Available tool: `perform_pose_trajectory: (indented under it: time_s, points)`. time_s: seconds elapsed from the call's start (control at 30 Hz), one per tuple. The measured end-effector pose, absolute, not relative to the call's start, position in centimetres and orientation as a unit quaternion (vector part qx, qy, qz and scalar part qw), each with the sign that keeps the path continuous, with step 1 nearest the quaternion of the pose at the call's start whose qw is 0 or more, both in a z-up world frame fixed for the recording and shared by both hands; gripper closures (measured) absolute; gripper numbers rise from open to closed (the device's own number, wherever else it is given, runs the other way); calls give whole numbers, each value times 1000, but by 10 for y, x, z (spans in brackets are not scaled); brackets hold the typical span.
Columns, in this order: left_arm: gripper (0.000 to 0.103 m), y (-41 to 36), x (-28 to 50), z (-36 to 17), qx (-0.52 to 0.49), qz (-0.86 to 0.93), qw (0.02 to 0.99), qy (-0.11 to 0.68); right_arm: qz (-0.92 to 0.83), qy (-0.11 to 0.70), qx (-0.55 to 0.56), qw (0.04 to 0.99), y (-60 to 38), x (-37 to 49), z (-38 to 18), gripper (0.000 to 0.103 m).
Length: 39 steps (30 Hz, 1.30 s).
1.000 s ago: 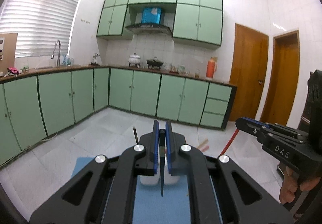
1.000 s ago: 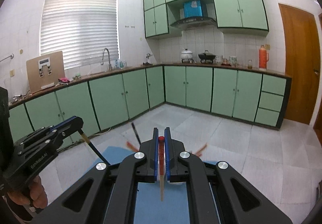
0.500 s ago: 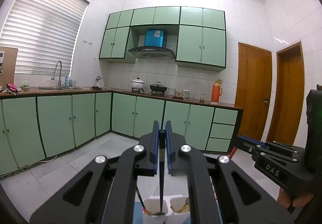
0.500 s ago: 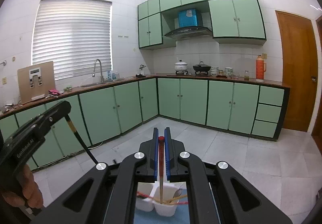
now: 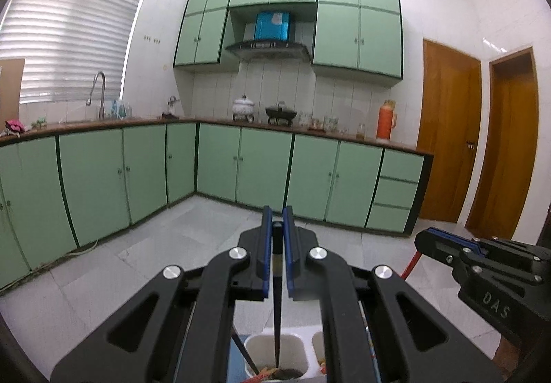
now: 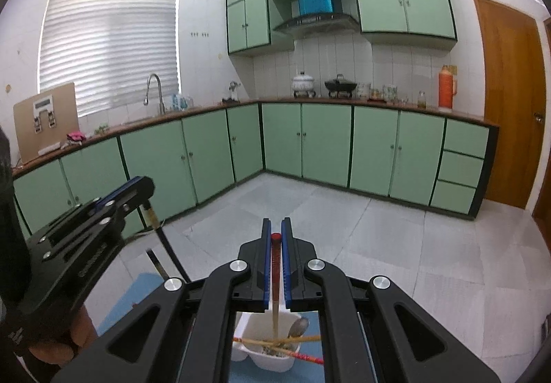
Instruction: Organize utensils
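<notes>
Left wrist view: left tool [image 5: 277,245], blue-lined jaws clamped on a black chopstick [image 5: 277,307] that hangs point-down between them. Its tip sits inside the mouth of a white holder cup [image 5: 275,353] directly below the tool; a second cup [image 5: 318,347] adjoins on the tool's right, mostly hidden behind the tool's frame. Another dark stick [image 5: 244,353] leans in the first cup, left of the tip. The cup's contents are dim and hard to make out; its base is cut off by the lower frame edge. Right tool [image 5: 444,243] enters from the right, well apart, a red chopstick [image 5: 410,265] slanting below it. Open grey floor [image 5: 172,255] lies ahead of both tools. Right wrist view: right tool [image 6: 276,245], jaws closed on a red-topped chopstick [image 6: 274,279], shaft wooden lower down, tip down into a white holder [image 6: 272,353] beneath the tool. Inside: a spoon [image 6: 299,328] toward the right, crossed wooden chopsticks [image 6: 275,341], and a red stick [image 6: 303,356] lying over the near rim. Holder stands on a blue mat [image 6: 137,293], largely covered by the tool's frame. Left tool [image 6: 137,188] at far left, apart, gripping its black chopstick [image 6: 168,245]; the hand [image 6: 58,348] beneath is partly cropped.
</notes>
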State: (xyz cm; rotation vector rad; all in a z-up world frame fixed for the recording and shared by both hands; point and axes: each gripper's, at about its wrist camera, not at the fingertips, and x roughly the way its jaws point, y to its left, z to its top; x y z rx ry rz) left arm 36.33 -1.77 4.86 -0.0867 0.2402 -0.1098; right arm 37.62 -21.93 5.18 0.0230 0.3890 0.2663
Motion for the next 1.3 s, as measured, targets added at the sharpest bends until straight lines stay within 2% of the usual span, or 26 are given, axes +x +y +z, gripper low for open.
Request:
perform_pose_trajectory:
  time_s: [0.5, 0.6, 0.7, 0.83, 0.97, 1.07, 1.13, 1.3]
  points:
    - [96, -9, 375, -7, -32, -54, 978, 198, 136, 230, -7, 964, -206, 370, 3, 97]
    - [95, -4, 372, -9, -36, -55, 977, 202, 142, 229, 0, 963, -210, 366, 4, 93]
    - [86, 0, 366, -5, -41, -57, 977, 199, 140, 222, 4, 965, -213, 360, 9, 88]
    - [67, 8, 351, 8, -51, -59, 981, 180, 132, 201, 12, 971, -223, 348, 22, 74]
    - [56, 14, 331, 22, -60, -59, 983, 164, 124, 181, 21, 975, -234, 331, 36, 62]
    - [45, 15, 313, 28, -59, -58, 984, 155, 116, 168, 31, 978, -243, 314, 41, 59]
    - [33, 14, 300, 30, -54, -54, 986, 149, 113, 165, 32, 979, -246, 302, 42, 54]
    - [14, 18, 260, 29, -51, -50, 988, 140, 106, 164, 37, 980, -257, 267, 34, 41]
